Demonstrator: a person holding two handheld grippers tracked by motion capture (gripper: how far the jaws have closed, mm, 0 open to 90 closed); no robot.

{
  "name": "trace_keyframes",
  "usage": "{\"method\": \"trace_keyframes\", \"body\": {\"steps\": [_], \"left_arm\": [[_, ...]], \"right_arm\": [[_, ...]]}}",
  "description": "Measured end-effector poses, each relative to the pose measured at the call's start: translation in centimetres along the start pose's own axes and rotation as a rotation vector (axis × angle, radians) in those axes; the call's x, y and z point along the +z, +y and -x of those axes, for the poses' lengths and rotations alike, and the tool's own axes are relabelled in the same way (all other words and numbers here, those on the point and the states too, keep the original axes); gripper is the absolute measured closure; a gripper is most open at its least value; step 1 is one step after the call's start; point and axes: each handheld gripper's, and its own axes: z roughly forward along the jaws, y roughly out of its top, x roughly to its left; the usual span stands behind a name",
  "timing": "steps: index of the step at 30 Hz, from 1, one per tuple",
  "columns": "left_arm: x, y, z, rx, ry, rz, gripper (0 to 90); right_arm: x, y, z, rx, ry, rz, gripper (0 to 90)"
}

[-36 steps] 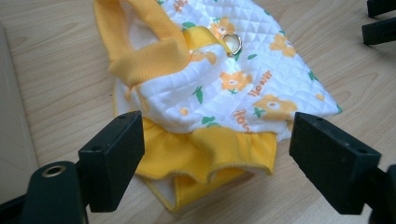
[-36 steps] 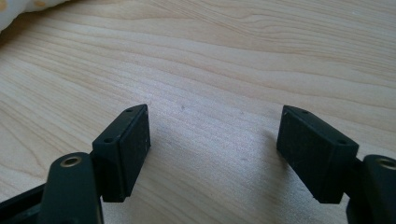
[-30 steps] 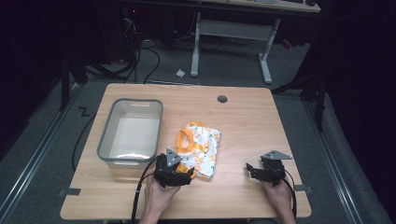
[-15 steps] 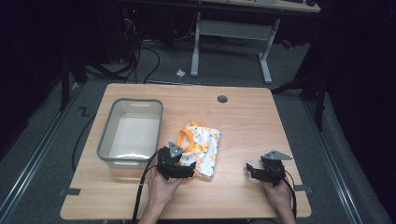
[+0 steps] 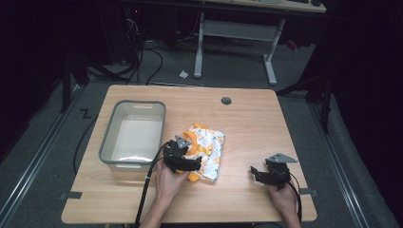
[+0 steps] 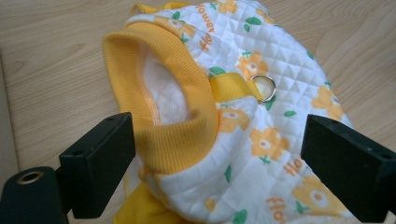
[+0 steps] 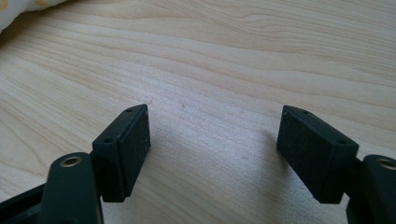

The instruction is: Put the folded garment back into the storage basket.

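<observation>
Wooden table (image 5: 247, 118), left claw (image 5: 183, 161) just opened wide around quilted flowered garment (image 5: 206, 147), right claw (image 5: 266, 175) released.

text: "flower" in orange | on: quilted garment (image 6: 261, 116) | repeated print

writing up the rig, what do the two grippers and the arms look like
Both grippers, left and right, are black, each with two blocky flat-faced jaws. A grey three-cornered plate tops each. A black cable trails from the left one along the forearm; a thinner one runs from the right. Both forearms are bare, no sleeves showing.
</observation>
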Motion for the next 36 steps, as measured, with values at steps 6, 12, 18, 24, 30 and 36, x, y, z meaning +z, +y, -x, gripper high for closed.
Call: {"method": "trace_keyframes", "body": {"steps": [6,12,18,24,30,36], "left_arm": [[1.4,0.5,-0.4,-0.005,0.023,-0.035,9.8],[2.4,0.6,-0.8,-0.022,0.027,-0.043,13.3],[3.2,0.4,-1.2,-0.035,0.045,-0.069,18.2],[3.9,0.1,-1.4,-0.046,0.081,-0.110,17.8],[4.3,-0.1,-1.6,-0.060,0.071,-0.124,16.3],[4.1,-0.2,-1.4,-0.037,0.066,-0.114,23.3]], "right_arm": [[0.0,0.0,0.0,0.001,0.000,0.000,26.1],[0.0,0.0,0.0,0.002,-0.001,0.000,26.1],[0.0,0.0,0.0,0.001,-0.001,-0.001,26.1],[0.0,0.0,0.0,0.001,-0.001,-0.001,26.1],[0.0,0.0,0.0,0.001,-0.002,0.000,26.2],[0.0,0.0,0.0,0.000,-0.002,0.000,26.1]]}}
